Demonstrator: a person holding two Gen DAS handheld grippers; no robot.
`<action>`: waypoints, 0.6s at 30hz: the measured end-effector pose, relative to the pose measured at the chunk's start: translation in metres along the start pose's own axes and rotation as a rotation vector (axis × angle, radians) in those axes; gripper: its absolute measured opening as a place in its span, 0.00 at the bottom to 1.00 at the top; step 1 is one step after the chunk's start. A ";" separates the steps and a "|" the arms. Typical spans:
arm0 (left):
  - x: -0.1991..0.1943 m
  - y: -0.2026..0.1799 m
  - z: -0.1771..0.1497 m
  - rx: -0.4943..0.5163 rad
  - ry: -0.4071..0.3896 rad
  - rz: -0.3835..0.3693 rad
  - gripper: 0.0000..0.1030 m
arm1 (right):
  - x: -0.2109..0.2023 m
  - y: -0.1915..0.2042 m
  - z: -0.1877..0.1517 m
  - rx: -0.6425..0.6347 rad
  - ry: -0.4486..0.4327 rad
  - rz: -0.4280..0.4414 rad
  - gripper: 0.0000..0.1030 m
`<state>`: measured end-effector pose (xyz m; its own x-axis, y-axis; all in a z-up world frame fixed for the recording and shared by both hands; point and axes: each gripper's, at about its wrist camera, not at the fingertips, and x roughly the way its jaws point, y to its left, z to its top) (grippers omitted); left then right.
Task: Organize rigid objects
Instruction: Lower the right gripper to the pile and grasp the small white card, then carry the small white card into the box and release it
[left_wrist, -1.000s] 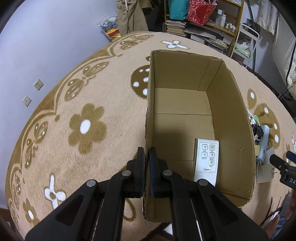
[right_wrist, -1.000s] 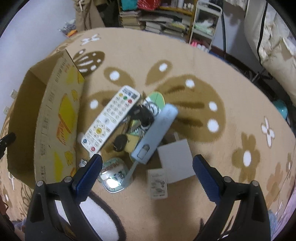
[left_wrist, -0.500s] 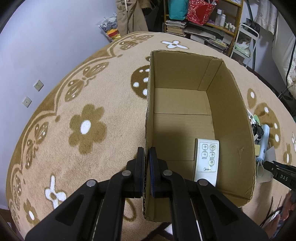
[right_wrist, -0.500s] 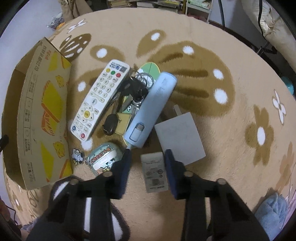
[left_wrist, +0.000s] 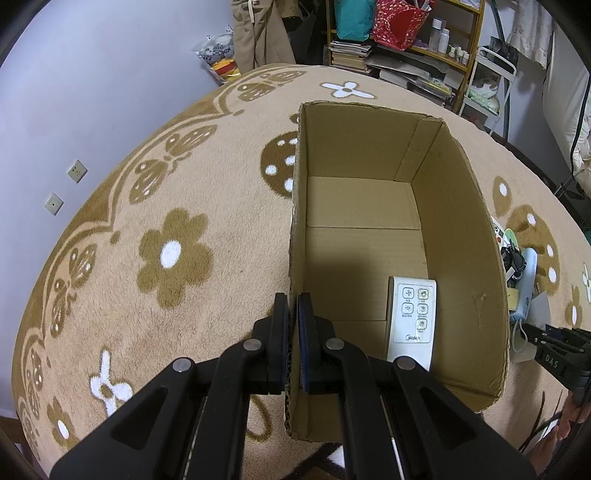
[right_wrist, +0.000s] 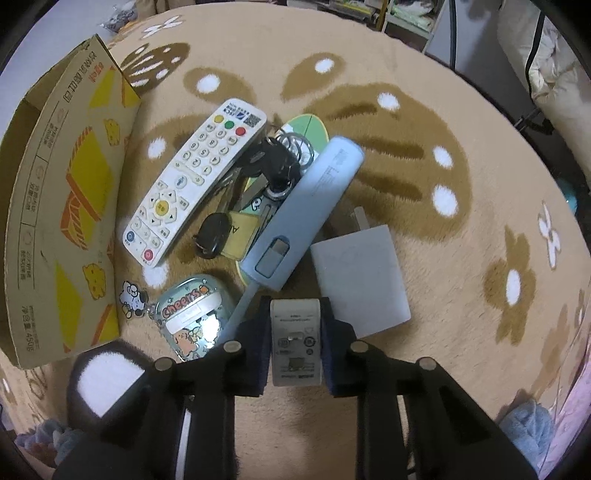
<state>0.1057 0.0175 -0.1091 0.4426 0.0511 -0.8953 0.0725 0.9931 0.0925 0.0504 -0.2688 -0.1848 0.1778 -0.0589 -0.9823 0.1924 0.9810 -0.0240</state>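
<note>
Closing over the last second, your right tongs (right_wrist: 295, 341) now pinch the small white charger (right_wrist: 295, 341) lying on the rug (right_wrist: 461, 122) beside the pile; it's ready to lift. Your left tongs (left_wrist: 292, 343) clamp the cardboard box (left_wrist: 487, 280) wall, steadying it.

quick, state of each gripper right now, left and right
Left gripper: closed on the wall of the cardboard box.
Right gripper: jaws have just been closing, pads now against the small white charger on the carpet.
</note>
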 end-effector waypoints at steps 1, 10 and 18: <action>0.000 0.000 0.000 0.000 0.000 0.000 0.05 | -0.002 0.001 0.000 -0.003 -0.013 -0.008 0.24; -0.002 0.000 0.000 0.007 -0.003 0.001 0.05 | -0.042 0.013 0.010 -0.044 -0.138 0.006 0.23; -0.002 -0.001 0.000 0.004 0.000 -0.003 0.05 | -0.091 0.007 0.022 -0.009 -0.339 0.038 0.24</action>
<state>0.1047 0.0163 -0.1072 0.4423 0.0482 -0.8956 0.0775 0.9928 0.0917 0.0571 -0.2604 -0.0914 0.4958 -0.0790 -0.8649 0.1713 0.9852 0.0082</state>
